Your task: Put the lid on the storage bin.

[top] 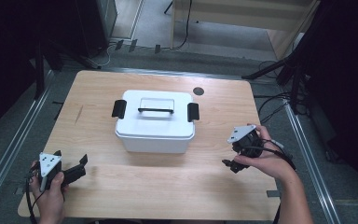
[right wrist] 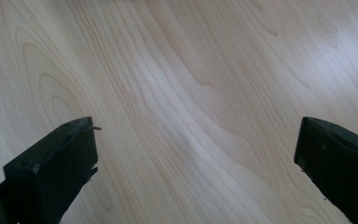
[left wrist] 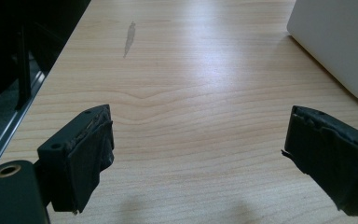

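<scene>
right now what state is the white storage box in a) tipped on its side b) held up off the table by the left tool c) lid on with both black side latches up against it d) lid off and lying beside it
c, the white storage box sits upright on the table with its lid on and a black latch at each end, both tools apart from it.

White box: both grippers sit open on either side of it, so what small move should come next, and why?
Probably bring both grippers in toward the box. Its two black latches look closed over the lid, the left gripper and right gripper are both open and apart from it, and neither touches anything.
</scene>
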The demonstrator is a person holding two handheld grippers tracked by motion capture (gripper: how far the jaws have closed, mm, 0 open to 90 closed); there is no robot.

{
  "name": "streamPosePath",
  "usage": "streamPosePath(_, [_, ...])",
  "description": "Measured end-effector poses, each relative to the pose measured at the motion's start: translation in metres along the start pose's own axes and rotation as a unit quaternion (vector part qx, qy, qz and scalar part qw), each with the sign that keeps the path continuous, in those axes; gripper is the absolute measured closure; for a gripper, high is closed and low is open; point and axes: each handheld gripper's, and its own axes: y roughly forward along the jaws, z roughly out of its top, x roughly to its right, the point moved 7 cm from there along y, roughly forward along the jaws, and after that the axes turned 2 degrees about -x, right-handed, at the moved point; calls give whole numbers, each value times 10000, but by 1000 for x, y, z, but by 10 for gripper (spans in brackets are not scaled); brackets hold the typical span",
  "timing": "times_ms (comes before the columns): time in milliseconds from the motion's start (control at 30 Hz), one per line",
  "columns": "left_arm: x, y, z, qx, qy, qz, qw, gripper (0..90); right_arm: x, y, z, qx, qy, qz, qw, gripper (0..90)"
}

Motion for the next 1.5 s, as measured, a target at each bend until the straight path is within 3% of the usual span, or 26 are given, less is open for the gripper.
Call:
streamPosePath(333, [0,0,0,0,29,1,10000,84,0,8,-29,156,383,-168,9990,0])
streamPosePath(433, [1,0,0,-5,35,-16,10000,84,-1,10,-36,331,470,-168,9982,0])
streamPosePath(767, [1,0,0,-23,43,-34,10000,84,1,8,-58,848,955,-420,9909,0])
streamPosePath(1000, [1,0,0,-13,26,-19,10000,84,-3,11,-77,958,1259,-496,9862,0])
streamPosePath(1167, [1,0,0,-4,9,-9,10000,84,-3,12,-89,1353,1722,-495,9745,0])
streamPosePath(1333, [1,0,0,-17,21,-5,10000,84,-4,13,-102,1523,1976,-634,9663,0])
streamPosePath(1467, [0,0,0,-9,-11,-7,10000,84,-1,10,-110,1803,2309,-805,9527,0])
streamPosePath(1500, [0,-1,0,-9,-21,-7,10000,84,-1,9,-112,1824,2349,-816,9512,0])
